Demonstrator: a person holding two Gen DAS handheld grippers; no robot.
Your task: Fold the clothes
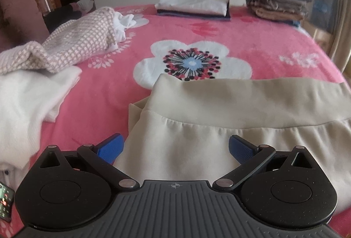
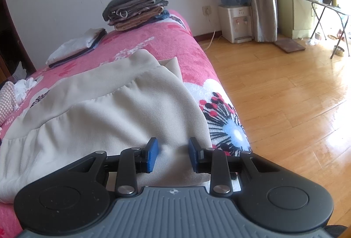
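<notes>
A beige garment [image 1: 219, 119] with a wide waistband lies flat on the pink flowered blanket [image 1: 122, 84]. My left gripper [image 1: 175, 148] hovers over the garment's left edge. Its blue pads [image 1: 110, 147] stand wide apart, open, with nothing gripped. In the right wrist view the same beige garment [image 2: 98, 117] reaches the bed's right edge. My right gripper [image 2: 173, 154] sits low over that end. Its blue pads [image 2: 152, 154] are narrowly apart, with cloth showing in the gap, and I see no pinch on it.
At the far side of the bed are a folded white-and-dark stack [image 1: 193, 4] and a taller brown-grey stack [image 1: 276, 3]. A checked garment [image 1: 76, 40] and a white one [image 1: 26, 102] lie at left. Wooden floor [image 2: 285, 106] and a water dispenser [image 2: 235, 23] lie beyond the bed's right edge.
</notes>
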